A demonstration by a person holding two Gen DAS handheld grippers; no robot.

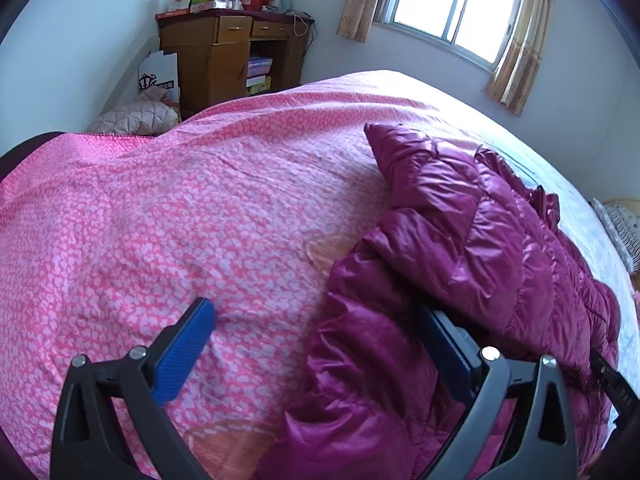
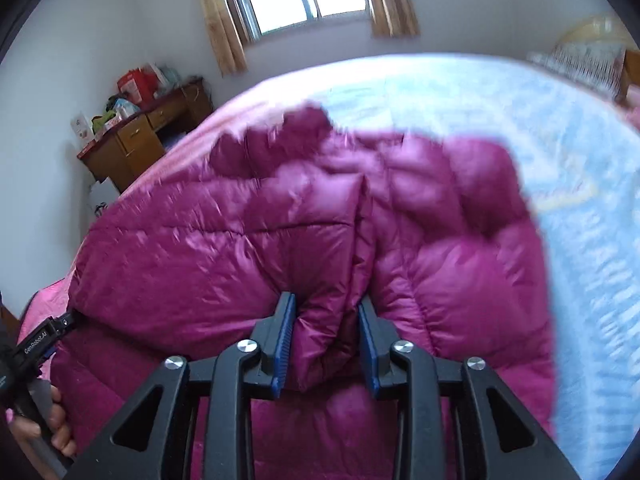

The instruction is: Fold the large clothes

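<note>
A shiny magenta puffer jacket (image 1: 472, 248) lies on the bed, on the right in the left wrist view, and fills the middle of the right wrist view (image 2: 304, 216). My left gripper (image 1: 316, 320) is open at the jacket's near left edge; its right finger is tucked under a fold of the jacket, its left finger (image 1: 188, 344) is over the pink sheet. My right gripper (image 2: 326, 324) is shut on a bunched fold of the jacket's near edge. The left gripper also shows at the far left in the right wrist view (image 2: 48, 332), by the jacket's corner.
The bed has a pink patterned sheet (image 1: 160, 220) and a pale blue cover (image 2: 540, 120) beyond the jacket. A wooden desk (image 1: 232, 48) with boxes stands at the wall under a window (image 1: 452, 4). A pillow (image 1: 620, 228) lies at the right.
</note>
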